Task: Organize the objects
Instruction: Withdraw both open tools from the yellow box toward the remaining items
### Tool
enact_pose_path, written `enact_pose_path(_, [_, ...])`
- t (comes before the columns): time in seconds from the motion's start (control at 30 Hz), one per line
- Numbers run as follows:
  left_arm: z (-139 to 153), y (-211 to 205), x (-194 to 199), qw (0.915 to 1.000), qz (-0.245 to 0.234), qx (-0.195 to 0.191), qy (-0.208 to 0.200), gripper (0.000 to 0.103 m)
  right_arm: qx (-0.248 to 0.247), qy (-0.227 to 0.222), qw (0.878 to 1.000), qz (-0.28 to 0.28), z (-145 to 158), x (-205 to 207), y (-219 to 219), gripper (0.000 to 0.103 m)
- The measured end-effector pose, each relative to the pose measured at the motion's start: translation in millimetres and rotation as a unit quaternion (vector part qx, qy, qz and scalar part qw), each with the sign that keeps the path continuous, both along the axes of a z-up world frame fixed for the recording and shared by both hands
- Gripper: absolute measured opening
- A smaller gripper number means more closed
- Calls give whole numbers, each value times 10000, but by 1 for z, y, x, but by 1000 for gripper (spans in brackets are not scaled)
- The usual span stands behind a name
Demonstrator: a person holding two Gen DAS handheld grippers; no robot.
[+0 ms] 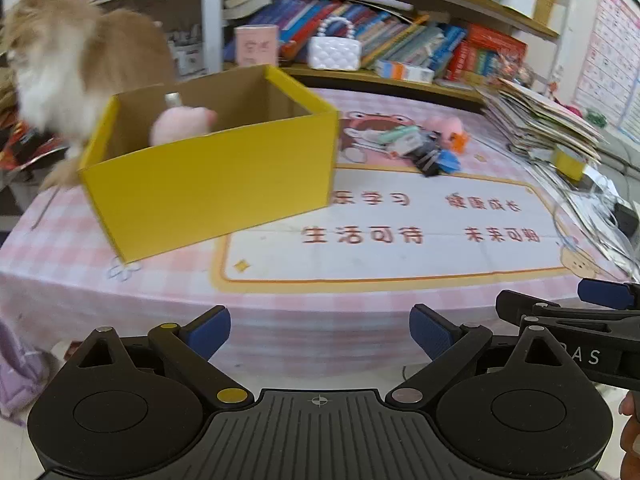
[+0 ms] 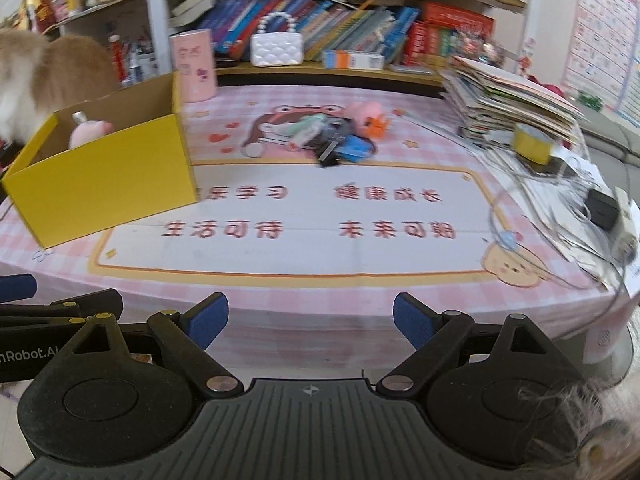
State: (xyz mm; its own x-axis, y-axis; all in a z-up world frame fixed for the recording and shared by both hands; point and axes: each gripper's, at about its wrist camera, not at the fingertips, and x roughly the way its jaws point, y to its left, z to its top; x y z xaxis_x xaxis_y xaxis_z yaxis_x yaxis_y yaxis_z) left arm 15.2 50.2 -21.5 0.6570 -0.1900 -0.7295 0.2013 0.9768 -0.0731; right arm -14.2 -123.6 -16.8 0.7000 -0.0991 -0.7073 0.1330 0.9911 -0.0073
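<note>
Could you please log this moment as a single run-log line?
left tool: open, empty | right tool: open, empty | yellow box: holds pink plush | small items pile: on mat, untouched

Both grippers hang side by side, tilted downward, close to each other. The left gripper has its blue-padded fingers spread wide with nothing between them. The right gripper stands just as wide and empty, its blue fingers apart.
</note>
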Motion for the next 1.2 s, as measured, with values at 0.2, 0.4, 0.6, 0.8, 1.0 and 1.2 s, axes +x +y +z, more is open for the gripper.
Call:
enact_pose_path(0.2, [-2,-27,11,9994,-346,1,47,98,-6,56,9993,-361,-1,-1,-25,90])
enact_pose_path(0.4, [-4,-51,26,9985,-541,-13,82,98,-36,114,9984,-556,-4,8,-48,91])
enact_pose_path(0.6, [-7,-70,44,9985,-524,13,159,98,-10,209,9983,-549,-7,28,-68,91])
enact_pose_path(0.8, [-9,-84,70,9991,-363,-4,206,98,-1,288,9988,-390,-7,59,-84,91])
enact_pose_path(1.0, [-13,-102,97,9995,-185,-35,260,98,7,364,9991,-209,-9,95,-105,90])
enact_pose_path(1.2, [-14,-117,121,9997,13,-63,255,98,76,399,9992,27,-10,127,-125,88])
